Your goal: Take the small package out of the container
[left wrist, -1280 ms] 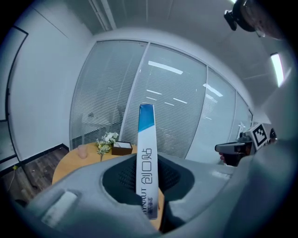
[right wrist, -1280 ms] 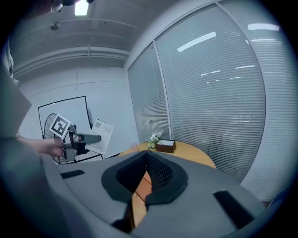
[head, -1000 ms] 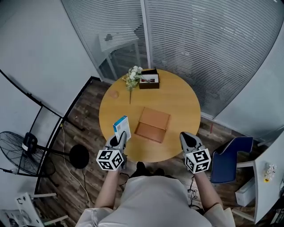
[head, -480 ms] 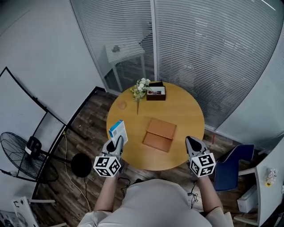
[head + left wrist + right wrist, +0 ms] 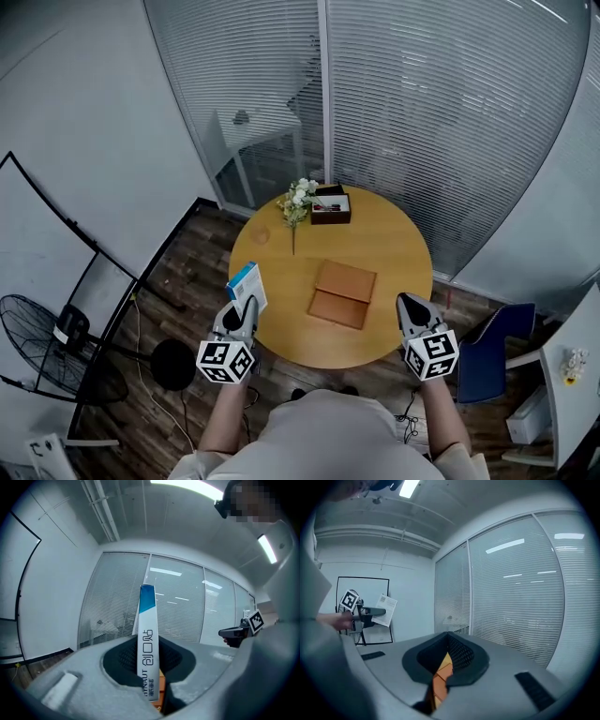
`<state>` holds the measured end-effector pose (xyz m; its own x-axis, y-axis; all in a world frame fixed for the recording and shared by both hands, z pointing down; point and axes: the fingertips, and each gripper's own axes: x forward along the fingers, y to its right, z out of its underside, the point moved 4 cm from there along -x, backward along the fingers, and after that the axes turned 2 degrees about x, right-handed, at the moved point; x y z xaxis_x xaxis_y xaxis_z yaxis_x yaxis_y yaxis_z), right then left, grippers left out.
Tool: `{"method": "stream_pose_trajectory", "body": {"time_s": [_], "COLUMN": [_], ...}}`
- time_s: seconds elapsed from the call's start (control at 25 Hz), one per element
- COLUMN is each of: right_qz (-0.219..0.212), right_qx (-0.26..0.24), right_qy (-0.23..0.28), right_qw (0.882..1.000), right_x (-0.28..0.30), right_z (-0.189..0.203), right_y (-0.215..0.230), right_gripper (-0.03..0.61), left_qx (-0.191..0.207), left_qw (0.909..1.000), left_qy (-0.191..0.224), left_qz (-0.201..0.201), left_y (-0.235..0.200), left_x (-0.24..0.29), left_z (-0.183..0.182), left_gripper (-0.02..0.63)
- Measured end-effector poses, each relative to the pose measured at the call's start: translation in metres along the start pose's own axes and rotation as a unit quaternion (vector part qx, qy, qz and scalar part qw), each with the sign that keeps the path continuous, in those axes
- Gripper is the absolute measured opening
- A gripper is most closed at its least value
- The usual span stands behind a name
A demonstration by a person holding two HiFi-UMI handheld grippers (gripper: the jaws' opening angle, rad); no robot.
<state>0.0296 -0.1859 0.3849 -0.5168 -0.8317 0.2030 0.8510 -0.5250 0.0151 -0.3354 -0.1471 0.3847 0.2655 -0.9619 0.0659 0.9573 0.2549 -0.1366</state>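
Already out of container (image 5: 343,293), small package (image 5: 247,284) stands upright, clamped by its lower end in left gripper (image 5: 246,305), at table's (image 5: 394,244) left edge. Right gripper (image 5: 410,305): jaws together, empty. Risk: narrow grip lets package pivot, slip, drop past edge onto floor (image 5: 187,281).

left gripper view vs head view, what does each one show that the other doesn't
Only the left gripper view: the print along the small package's narrow edge, the left gripper's jaws clamped on it, and ceiling lights.
Only the head view: the round table, the brown container, flowers, a fan and a blue chair.
Both: the package, the right gripper and the blinds behind glass.
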Motion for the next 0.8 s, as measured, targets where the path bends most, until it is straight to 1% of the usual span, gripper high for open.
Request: {"method": "stream_pose_trajectory", "body": {"time_s": [0.16, 0.32, 0.8], "right_qz": [-0.008, -0.007, -0.010], "right_qx": [-0.008, -0.010, -0.010], "right_qy": [-0.002, 0.001, -0.001], "right_qw": [1.000, 1.000, 1.000], "right_x": [0.001, 0.001, -0.003], "right_z": [0.000, -0.003, -0.002], "right_y": [-0.008, -0.011, 0.000], "right_gripper": [0.002, 0.002, 0.002], "left_qx": [-0.005, -0.008, -0.011], "left_qw": [1.0000, 0.9999, 0.9999], "left_qy": [-0.003, -0.002, -0.002], "left_qz": [0.004, 0.006, 0.006], "left_y": [-0.002, -0.005, 0.006], "left_x": [0.000, 0.001, 0.009], "left_z": [0.003, 0.003, 0.006], "left_gripper": [0.060, 0.060, 0.060]}}
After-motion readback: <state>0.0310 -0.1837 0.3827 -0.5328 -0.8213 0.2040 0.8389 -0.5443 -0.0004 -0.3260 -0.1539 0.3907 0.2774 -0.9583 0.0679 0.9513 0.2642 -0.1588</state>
